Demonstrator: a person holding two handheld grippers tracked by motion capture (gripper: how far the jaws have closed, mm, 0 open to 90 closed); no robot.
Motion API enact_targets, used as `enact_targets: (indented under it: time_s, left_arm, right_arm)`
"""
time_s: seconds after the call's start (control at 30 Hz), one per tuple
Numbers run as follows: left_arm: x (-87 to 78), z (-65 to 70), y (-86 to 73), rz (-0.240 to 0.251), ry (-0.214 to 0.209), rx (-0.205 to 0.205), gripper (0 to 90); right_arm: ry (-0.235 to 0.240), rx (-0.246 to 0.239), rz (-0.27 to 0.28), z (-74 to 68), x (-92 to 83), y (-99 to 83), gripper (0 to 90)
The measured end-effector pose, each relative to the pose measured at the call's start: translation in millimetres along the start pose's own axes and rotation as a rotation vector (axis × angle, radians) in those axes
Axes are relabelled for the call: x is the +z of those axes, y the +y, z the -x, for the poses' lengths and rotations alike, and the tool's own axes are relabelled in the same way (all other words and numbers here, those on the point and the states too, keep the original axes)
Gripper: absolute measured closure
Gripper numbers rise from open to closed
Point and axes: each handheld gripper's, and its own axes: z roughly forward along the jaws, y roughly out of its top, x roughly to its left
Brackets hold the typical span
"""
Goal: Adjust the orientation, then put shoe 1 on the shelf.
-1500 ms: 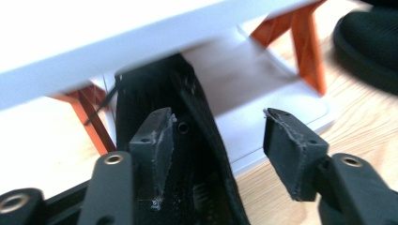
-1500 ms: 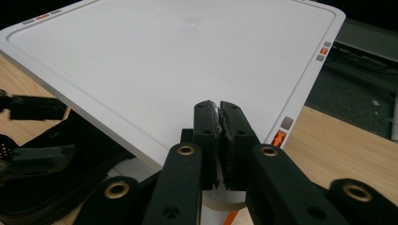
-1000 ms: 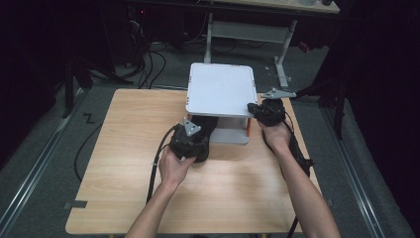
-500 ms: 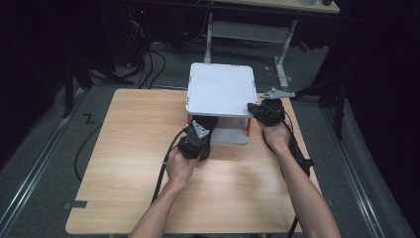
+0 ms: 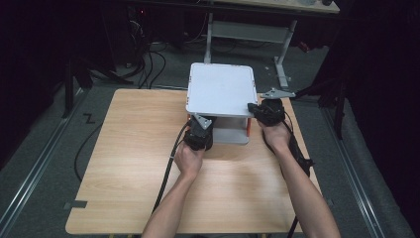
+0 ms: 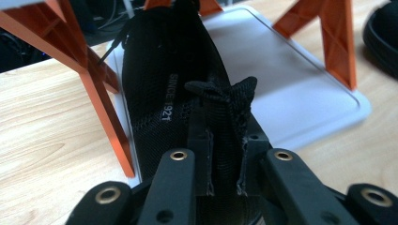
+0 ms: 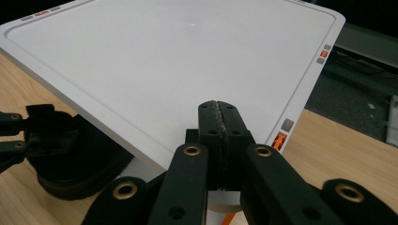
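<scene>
A white two-level shelf on orange legs stands at the table's far middle. A black mesh shoe lies on the lower white plate, pointing away under the top plate. My left gripper has just been closing and is now shut on the shoe's rear fabric tab; in the high view the left gripper is at the shelf's front left. My right gripper is shut with nothing between its pads, over the front corner of the top plate. In the high view the right gripper is at the shelf's right edge.
The wooden table has bare room to the left and in front of the shelf. Cables trail from both grippers toward the near edge. A metal frame and floor cables lie beyond the table.
My left gripper has moved forward and to the right, up to the shelf's front, with the shoe under the top plate. The right hand has stayed put.
</scene>
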Motion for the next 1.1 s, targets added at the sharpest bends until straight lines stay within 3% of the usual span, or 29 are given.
enact_targets:
  time_s: [0.13, 0.3, 0.53, 0.63, 0.87, 1.1]
  left_arm:
    - [7.0, -0.1, 1.1, 0.003, 0.007, 0.003, 79.3]
    - [13.9, -2.9, 2.6, 0.023, 0.015, -0.024, 79.0]
    - [24.1, -2.3, 2.2, 0.021, 0.02, 0.014, 78.8]
    - [22.6, -2.2, 3.3, 0.015, 0.017, 0.005, 77.6]
    - [13.9, -8.1, 9.7, -0.026, -0.01, -0.058, 54.9]
    - [-8.8, -24.9, 12.0, -0.029, -0.04, -0.083, 44.5]
  right_arm:
    - [0.001, 0.002, 0.0, 0.2, 0.0, -0.1, 89.7]
    - [0.002, -0.003, 0.0, 0.3, 0.1, 0.0, 89.8]
    - [0.008, 0.002, -0.002, 1.2, -0.1, -0.1, 89.9]
    - [0.003, -0.004, -0.001, 0.5, 0.2, 0.2, 90.0]
    - [0.004, -0.001, 0.001, 0.6, 0.1, -0.2, 89.9]
    - [0.005, -0.006, 0.003, 0.8, 0.1, -0.4, 89.9]
